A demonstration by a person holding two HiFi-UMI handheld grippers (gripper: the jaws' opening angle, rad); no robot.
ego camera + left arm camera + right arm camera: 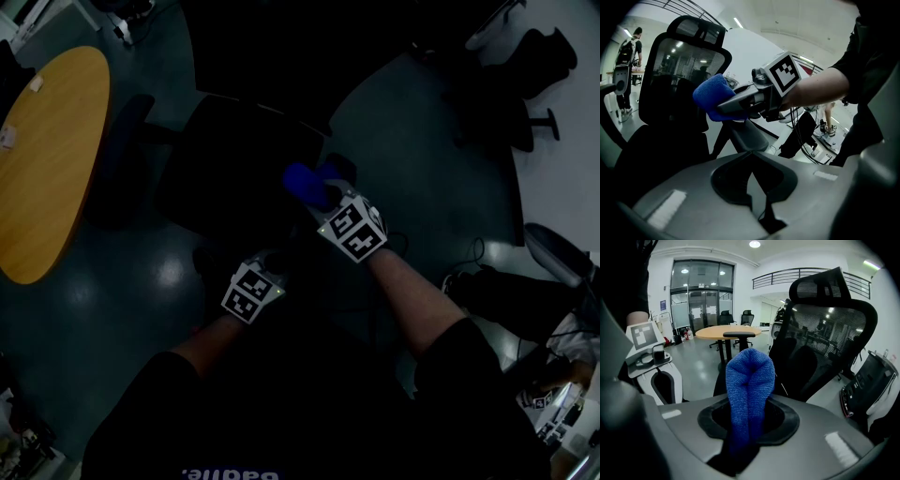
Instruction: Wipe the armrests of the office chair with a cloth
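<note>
The black office chair (230, 173) stands in front of me, very dark in the head view. Its mesh back (682, 70) and one grey armrest pad (749, 136) show in the left gripper view. My right gripper (326, 195) is shut on a folded blue cloth (306, 182), which sticks up out of its jaws (749, 380). The cloth (714, 97) hangs just over that armrest pad; contact cannot be told. My left gripper (751, 159) is shut and holds nothing, lower and to the left of the right one (266, 266).
A round wooden table (49, 159) is at the left. Other office chairs (525, 84) and cables on the floor (469, 272) lie to the right. A person (628, 56) stands far off, behind the chair.
</note>
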